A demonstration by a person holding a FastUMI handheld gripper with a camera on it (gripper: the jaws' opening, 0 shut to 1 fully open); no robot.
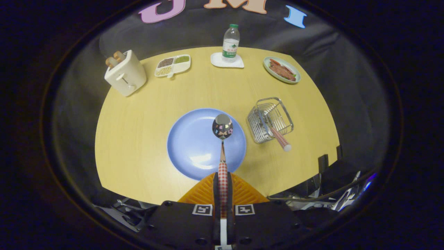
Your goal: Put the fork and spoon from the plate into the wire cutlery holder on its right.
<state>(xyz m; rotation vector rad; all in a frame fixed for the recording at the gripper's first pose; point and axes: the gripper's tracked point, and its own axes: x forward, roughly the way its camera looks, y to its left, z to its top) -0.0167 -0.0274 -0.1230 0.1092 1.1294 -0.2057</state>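
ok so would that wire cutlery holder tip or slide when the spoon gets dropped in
Probably a bit of both. The wire cutlery holder looks like thin open wire, so likely light and easy to slide on the smooth table. The fork already leans out over its rim, so it may tip. The gripper is shut on the spoon.

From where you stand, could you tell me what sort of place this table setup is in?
Probably a staged kitchen table in a recording booth: a round wooden table backed by black cloth, set with a toaster, a blue plate and a wire cutlery holder. The gripper is shut on a spoon.
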